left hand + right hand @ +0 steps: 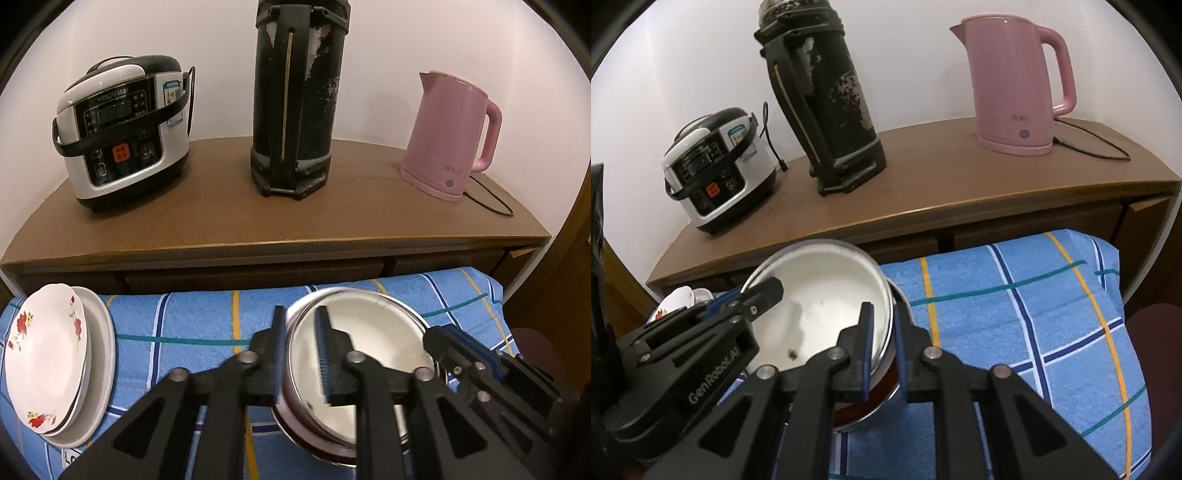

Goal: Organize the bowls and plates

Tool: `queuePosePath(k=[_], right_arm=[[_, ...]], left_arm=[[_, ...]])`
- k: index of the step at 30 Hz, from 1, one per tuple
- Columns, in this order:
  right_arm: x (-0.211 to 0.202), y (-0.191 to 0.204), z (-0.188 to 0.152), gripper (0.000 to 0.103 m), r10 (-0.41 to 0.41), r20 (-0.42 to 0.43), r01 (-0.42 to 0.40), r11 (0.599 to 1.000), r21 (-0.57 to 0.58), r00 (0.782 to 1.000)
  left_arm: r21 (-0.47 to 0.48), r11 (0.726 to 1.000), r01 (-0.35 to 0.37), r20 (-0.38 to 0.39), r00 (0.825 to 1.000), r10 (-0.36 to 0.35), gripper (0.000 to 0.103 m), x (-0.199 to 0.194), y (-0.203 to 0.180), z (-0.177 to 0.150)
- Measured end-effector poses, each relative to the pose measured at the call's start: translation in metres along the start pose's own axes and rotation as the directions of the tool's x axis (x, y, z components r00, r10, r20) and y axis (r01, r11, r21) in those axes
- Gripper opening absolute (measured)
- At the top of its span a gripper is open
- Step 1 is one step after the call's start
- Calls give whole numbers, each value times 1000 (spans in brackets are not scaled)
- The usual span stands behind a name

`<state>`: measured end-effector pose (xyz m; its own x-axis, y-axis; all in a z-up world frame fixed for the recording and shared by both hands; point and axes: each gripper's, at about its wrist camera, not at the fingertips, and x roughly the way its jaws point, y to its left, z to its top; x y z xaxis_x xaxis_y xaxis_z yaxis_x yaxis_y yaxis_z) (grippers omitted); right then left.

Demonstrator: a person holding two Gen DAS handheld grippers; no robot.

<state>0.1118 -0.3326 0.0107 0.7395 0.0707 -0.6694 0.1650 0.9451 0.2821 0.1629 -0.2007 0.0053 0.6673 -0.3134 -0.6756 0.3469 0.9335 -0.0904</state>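
meanwhile both grippers straddle the bowl (369, 354) rim, low centre over the cloth (207, 317): right gripper (884, 352) pinching it, left gripper (301, 354) slack. likely setting down; next, releasing clear. plates (48, 362) sit lower left.

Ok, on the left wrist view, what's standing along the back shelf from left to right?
Rice cooker → black thermos flask → pink kettle, its cord trailing off to the right. All three stand apart on the brown shelf.
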Motion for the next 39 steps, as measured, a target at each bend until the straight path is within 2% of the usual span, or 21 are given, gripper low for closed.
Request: queuePosePath(k=[1, 3, 4, 8, 11, 18, 22, 25, 28, 39], right_arm=[[-1, -1, 1, 12, 6, 5, -6, 1000, 6, 1000], [-3, -1, 2, 13, 4, 12, -4, 1000, 8, 1000], [-5, -1, 2, 13, 0, 19, 0, 1000, 9, 1000], [-9, -5, -2, 13, 1, 36, -2, 1000, 31, 999], [-12, -10, -6, 15, 1, 43, -3, 999, 53, 999], [-17, -18, -11, 38, -16, 61, 11, 996, 86, 998], [-20, -15, -12, 40, -8, 83, 2, 997, 77, 997], [-18, -15, -13, 51, -10, 101, 2, 997, 83, 995], [-13, -15, -14, 51, -13, 90, 5, 996, 89, 996], [9, -21, -17, 51, -18, 51, 12, 994, 110, 999]], left_arm=[[1, 1000, -8, 10, 1000, 8, 41, -2, 1, 0], [3, 1000, -20, 37, 999, 20, 58, -7, 1, 0], [8, 1000, -25, 53, 998, 25, 59, -10, 0, 0], [47, 997, -65, 86, 994, 61, 59, -17, -3, -2], [42, 996, -80, 91, 993, 76, 60, -18, 2, -4], [31, 992, -125, 89, 989, 121, 64, -18, 11, -8], [32, 989, -141, 92, 986, 138, 64, -18, 14, -8], [27, 989, -143, 88, 986, 140, 64, -16, 16, -8], [23, 989, -145, 80, 987, 143, 64, -13, 17, -8], [-2, 997, -73, -9, 997, 73, 64, 17, 18, -13]])
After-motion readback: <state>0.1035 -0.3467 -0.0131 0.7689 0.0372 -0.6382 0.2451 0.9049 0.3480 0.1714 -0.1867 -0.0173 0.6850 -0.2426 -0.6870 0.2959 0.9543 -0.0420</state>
